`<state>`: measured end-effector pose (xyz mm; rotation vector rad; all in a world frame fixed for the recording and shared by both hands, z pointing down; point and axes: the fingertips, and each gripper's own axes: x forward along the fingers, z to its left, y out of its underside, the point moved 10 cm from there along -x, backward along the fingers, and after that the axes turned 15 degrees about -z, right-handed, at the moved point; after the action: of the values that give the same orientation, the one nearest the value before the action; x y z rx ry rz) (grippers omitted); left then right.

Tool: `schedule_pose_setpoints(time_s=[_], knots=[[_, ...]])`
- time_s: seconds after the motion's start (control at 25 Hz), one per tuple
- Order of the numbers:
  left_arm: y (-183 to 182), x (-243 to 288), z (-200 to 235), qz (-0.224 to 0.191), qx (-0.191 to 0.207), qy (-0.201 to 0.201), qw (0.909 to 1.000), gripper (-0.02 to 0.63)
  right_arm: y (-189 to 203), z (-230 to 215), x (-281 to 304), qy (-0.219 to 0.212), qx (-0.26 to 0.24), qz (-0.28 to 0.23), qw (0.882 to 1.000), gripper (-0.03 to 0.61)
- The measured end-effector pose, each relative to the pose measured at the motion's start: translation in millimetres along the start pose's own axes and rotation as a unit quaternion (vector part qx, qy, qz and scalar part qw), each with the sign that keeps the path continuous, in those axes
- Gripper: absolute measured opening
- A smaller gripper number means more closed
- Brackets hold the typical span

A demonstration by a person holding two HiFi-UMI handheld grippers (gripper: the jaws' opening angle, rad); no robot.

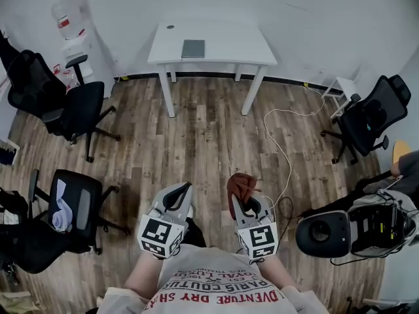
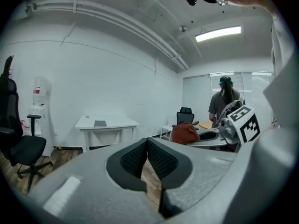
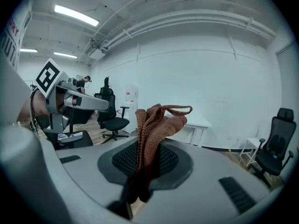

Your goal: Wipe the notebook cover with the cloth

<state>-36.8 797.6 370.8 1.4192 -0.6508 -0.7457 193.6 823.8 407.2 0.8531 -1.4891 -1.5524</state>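
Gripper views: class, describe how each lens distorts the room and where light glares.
Left gripper view: the fisheye bows the pipes, the lamp blows out white, and the corners go black. Right gripper view: the walls curve likewise, and the cloth is sharp.

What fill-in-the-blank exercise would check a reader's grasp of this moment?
1. The right gripper is shut on a brown ____.
2. The left gripper has its fingers together, holding ____.
3. The notebook lies on the white ____, far from both grippers.
Missing words: cloth; nothing; table.
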Motion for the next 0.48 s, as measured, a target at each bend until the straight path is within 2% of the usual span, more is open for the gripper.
schedule_pose_setpoints(time_s=[0.48], knots=[[-25,86,142,-0.005,-0.004,0.012,0.9999,0.009,-32,-21,160,0.008,0.001,0.01,1.0,0.077]])
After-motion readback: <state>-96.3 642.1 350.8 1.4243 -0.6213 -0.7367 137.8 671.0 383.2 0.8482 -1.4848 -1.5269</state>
